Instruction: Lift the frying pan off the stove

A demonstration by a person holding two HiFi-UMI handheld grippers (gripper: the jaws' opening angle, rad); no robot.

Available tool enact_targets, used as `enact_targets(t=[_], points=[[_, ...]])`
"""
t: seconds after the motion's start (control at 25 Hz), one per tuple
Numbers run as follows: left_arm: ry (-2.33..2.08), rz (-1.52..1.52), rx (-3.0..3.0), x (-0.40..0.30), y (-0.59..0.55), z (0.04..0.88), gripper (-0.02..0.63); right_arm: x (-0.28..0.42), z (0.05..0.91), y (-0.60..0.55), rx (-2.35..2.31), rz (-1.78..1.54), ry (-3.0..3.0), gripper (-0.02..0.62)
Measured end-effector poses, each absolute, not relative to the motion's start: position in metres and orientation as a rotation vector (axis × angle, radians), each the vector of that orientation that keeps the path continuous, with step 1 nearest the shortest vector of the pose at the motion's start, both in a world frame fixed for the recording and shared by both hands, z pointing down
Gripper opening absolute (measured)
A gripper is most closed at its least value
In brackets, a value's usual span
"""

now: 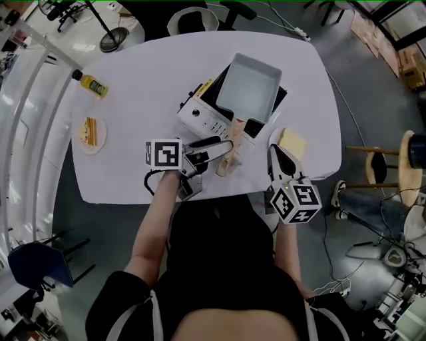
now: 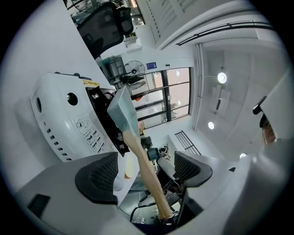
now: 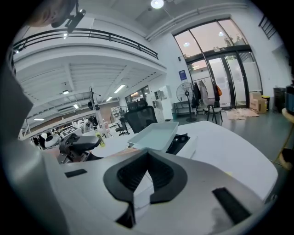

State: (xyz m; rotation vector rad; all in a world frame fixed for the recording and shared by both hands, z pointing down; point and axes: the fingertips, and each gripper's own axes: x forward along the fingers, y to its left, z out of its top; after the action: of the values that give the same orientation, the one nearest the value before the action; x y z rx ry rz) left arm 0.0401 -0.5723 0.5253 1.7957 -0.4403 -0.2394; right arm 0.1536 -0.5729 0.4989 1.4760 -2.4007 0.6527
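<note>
A square grey frying pan [image 1: 247,85] sits on a white portable stove [image 1: 203,113] in the middle of the table. Its wooden handle [image 1: 228,154] points toward me. My left gripper [image 1: 216,158] is open at the handle's end. In the left gripper view the handle [image 2: 140,160] runs between the two spread pads [image 2: 96,176] without being clamped, leading up to the pan [image 2: 123,110] and stove [image 2: 59,119]. My right gripper [image 1: 276,156] hovers at the table's near right edge, shut on nothing. From the right gripper [image 3: 148,158] view, the pan [image 3: 154,135] lies ahead.
A yellow slab on a small plate [image 1: 293,142] lies just beyond the right gripper. At the table's left are a plate with a sandwich [image 1: 90,133] and a yellow bottle [image 1: 90,83]. An office chair [image 1: 193,20] stands behind the white table [image 1: 146,73].
</note>
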Motion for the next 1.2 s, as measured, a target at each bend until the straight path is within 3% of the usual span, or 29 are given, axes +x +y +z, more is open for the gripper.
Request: enact_targets(t=[0.68, 0.72, 0.84, 0.88, 1.2], points=[[-0.163, -0.071, 1.702, 0.105, -0.578, 0.546, 0.393, 0.177, 0.528, -0.66, 1.33, 0.77, -2.475, 0.003], [-0.148, -0.056, 1.703, 0.107, -0.577, 0.547, 0.37, 0.178, 0.529, -0.661, 1.327, 0.774, -2.476, 0.003], [-0.139, -0.061, 1.706, 0.109, -0.579, 0.544, 0.12, 0.176, 0.533, -0.662, 1.311, 0.787, -2.478, 0.003], [-0.141, -0.069, 1.703, 0.11, -0.58, 0.543, 0.092, 0.175, 0.534, -0.662, 1.303, 0.789, -2.479, 0.003], [-0.188, -0.021, 1.736, 0.114, -0.581, 0.545, 0.08, 0.174, 0.538, -0.661, 1.295, 0.805, -2.469, 0.003]])
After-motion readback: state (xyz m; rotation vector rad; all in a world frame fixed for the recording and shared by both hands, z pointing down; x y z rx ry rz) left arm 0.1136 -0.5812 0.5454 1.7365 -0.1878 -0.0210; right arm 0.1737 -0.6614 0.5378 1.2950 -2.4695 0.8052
